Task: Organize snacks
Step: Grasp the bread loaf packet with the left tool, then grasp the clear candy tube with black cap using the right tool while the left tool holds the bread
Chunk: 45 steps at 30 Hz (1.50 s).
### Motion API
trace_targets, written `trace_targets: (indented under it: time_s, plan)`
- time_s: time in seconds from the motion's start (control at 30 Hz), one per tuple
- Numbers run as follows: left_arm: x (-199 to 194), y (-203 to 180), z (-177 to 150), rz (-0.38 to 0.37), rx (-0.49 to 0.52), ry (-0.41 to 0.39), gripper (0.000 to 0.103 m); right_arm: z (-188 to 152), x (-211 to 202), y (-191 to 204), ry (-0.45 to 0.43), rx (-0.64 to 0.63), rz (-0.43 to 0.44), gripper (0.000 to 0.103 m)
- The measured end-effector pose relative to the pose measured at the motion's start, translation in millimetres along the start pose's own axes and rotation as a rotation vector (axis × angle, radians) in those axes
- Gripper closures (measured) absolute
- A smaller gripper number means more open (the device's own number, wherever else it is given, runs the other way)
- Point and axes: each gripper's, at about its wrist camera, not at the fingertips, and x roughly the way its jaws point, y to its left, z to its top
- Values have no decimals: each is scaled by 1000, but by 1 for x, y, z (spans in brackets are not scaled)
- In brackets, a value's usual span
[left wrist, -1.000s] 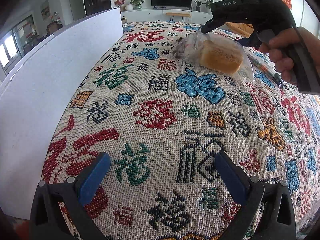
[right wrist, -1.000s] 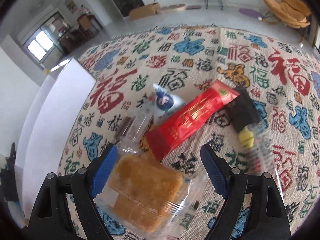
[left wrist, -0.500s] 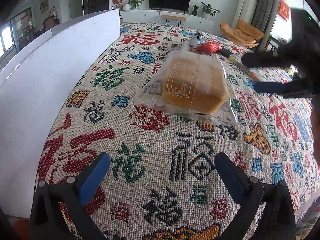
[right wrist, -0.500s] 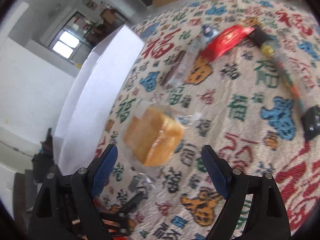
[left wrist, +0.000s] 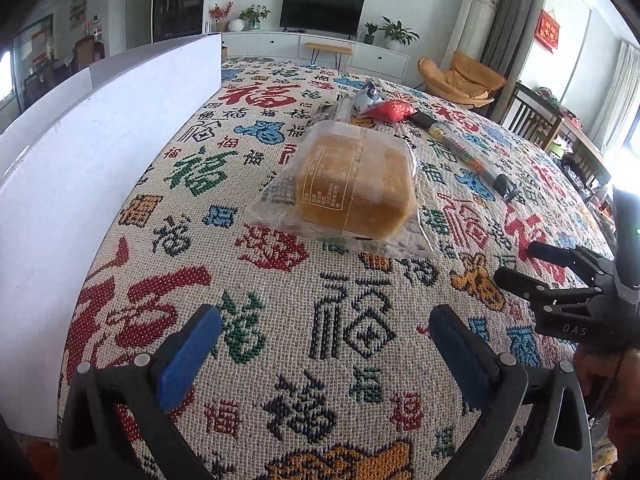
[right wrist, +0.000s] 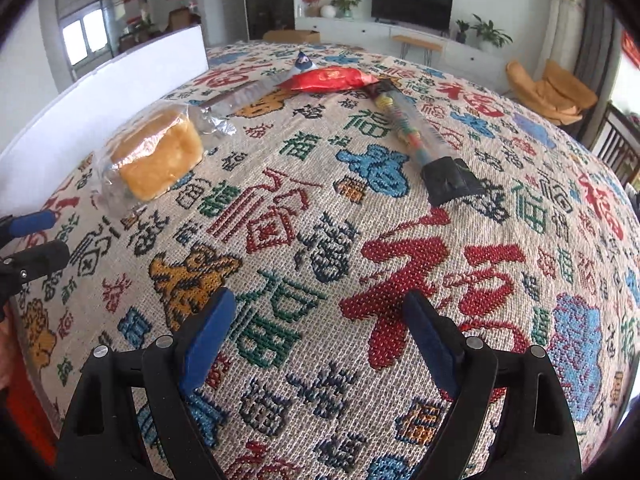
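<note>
On the worktop (right wrist: 400,240), bagged bread (left wrist: 352,184) lying free; both grippers' fingers (right wrist: 208,336) spread, empty. Slippery film could slide out of a shallow pinch.

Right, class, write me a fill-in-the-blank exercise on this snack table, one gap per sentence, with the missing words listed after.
1. The bread is sealed in a clear ____ bag.
2. Both the left gripper and the right gripper are ____, holding nothing.
3. The wrapper of the flat snack packet beyond the bread is ____ in colour.
4. The long candy tube lies flat on the patterned ____.

Missing words: plastic; open; red; tablecloth
</note>
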Motion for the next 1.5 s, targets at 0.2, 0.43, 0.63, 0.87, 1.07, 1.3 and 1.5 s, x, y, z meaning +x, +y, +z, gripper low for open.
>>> trace_targets:
  time_s: [0.2, 0.43, 0.63, 0.87, 1.07, 1.3, 1.5]
  plan:
    - [3, -8, 21, -89, 23, 31, 0, 4, 4, -1, 1, 5, -1, 14]
    - [30, -21, 81, -81, 119, 107, 0, 2, 3, 0, 0, 5, -3, 14]
    - [88, -15, 104, -3, 106, 235, 0, 1, 2, 1, -1, 5, -5, 14]
    - [87, -7, 93, 32, 57, 188, 32, 1, 2, 0, -1, 6, -4, 14]
    - [48, 6, 61, 128, 60, 140, 32, 1, 2, 0, -1, 5, -5, 14]
    - [31, 48, 33, 146, -91, 58, 31, 1, 2, 0, -1, 5, -4, 14]
    - [36, 41, 24, 218, -27, 29, 26, 1, 2, -1, 0, 10, 3, 14]
